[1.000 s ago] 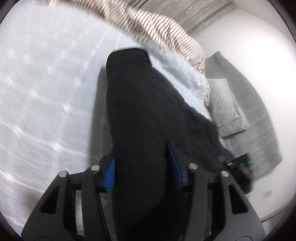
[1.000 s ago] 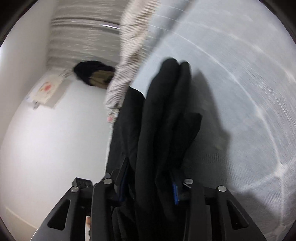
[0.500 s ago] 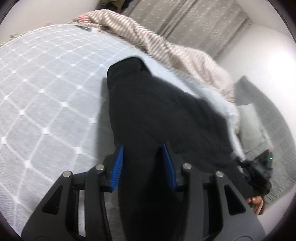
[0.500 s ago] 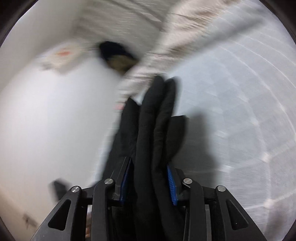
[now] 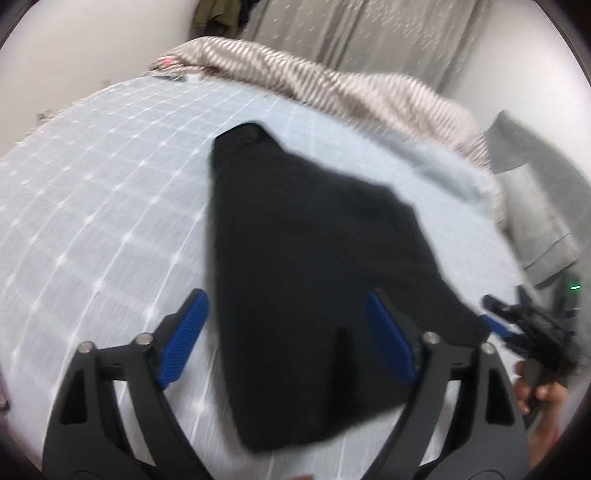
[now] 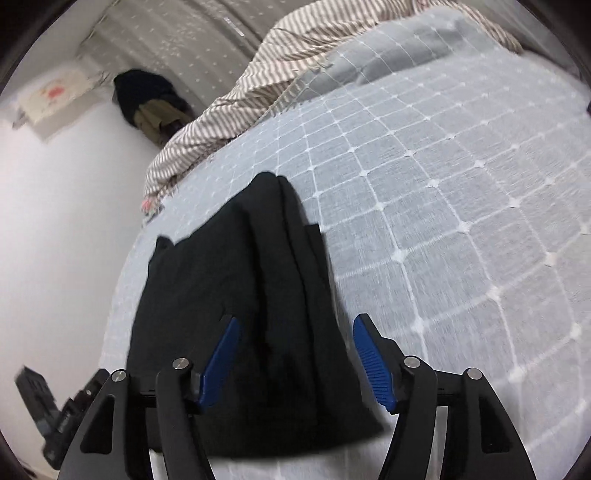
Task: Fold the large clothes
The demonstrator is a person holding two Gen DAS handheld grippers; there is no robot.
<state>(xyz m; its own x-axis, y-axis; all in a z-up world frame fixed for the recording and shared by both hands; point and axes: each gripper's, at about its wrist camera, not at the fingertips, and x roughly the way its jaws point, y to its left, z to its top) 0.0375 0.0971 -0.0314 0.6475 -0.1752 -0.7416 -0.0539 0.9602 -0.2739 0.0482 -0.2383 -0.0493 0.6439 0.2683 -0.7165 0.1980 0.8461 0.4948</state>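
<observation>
A black garment (image 5: 310, 258) lies folded on the pale blue quilted bed (image 5: 92, 206). It also shows in the right wrist view (image 6: 251, 295), with thick folds along its right side. My left gripper (image 5: 286, 328) is open, its blue pads (image 5: 184, 332) apart on either side of the garment's near end and just above it. My right gripper (image 6: 295, 358) is open over the garment's near edge, pads (image 6: 369, 362) apart and holding nothing. The right gripper also shows at the right edge of the left wrist view (image 5: 532, 332).
A striped brown-and-white blanket (image 5: 332, 85) is bunched along the far side of the bed. A grey pillow (image 5: 535, 221) lies at the far right. Curtains (image 5: 369, 33) and hanging clothes (image 6: 147, 99) stand behind. A white wall (image 6: 55, 221) borders the bed.
Both grippers were shut on the black garment and held it up. Now both have opened and the garment lies flat on the bed.
</observation>
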